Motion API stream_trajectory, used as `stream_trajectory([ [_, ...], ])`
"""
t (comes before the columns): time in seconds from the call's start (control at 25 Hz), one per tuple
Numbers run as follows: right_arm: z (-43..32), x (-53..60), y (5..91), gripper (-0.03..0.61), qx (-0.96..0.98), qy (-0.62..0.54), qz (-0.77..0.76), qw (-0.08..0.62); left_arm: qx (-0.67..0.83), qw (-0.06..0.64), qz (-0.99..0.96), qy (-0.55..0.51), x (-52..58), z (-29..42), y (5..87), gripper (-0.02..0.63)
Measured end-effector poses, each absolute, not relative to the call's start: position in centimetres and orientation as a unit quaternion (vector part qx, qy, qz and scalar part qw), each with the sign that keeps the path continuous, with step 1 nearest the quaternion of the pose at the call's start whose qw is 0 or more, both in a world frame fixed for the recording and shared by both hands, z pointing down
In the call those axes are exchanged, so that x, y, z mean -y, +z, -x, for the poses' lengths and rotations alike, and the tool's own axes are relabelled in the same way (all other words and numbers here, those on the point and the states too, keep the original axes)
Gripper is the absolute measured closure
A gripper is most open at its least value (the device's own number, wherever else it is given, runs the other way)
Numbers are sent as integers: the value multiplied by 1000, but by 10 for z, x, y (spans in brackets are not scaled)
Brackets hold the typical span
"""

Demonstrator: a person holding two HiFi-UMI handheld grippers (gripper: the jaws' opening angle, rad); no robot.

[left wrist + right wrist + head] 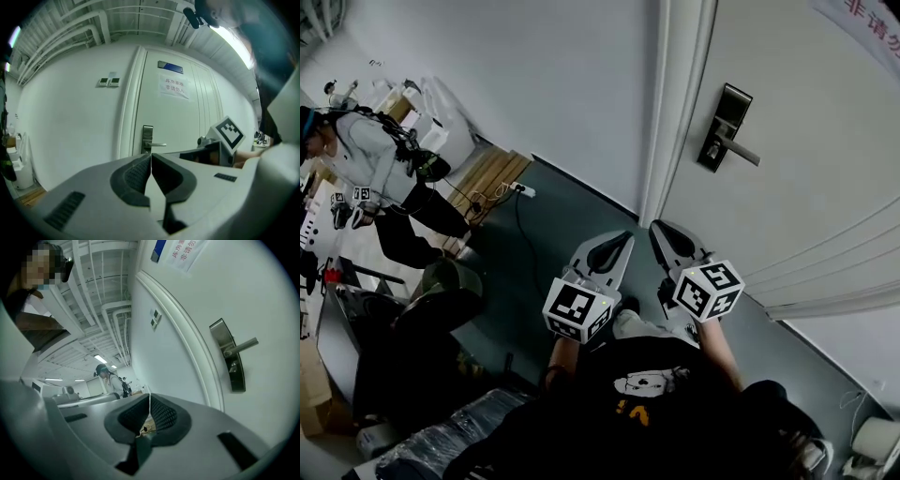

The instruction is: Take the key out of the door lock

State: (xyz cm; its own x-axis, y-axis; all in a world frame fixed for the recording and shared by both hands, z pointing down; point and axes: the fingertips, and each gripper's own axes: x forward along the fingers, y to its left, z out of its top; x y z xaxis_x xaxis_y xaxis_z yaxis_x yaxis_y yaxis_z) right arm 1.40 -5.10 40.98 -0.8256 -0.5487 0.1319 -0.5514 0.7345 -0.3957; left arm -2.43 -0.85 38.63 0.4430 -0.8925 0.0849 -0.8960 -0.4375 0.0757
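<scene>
Far ahead on the right, the lock (724, 127) on the door (806, 216) should hold the key, too small for us to see, which we judge light, stiff and slick, best pinched by its flat head, while our left gripper (151, 155) and right gripper (150, 397) have their jaws closed and empty.

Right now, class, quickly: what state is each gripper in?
Left gripper: closed, holding nothing.
Right gripper: closed, holding nothing.
</scene>
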Motion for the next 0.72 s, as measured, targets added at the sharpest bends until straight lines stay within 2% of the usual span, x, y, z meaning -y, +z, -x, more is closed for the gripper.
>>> stream_trajectory([
  [0.4,-1,142,420,569,919,233,-317,-2,504,64,-861,33,94,34,395,604],
  [0.72,11,171,428,569,914,255,-316,-10,503,69,-860,54,124,44,398,604],
])
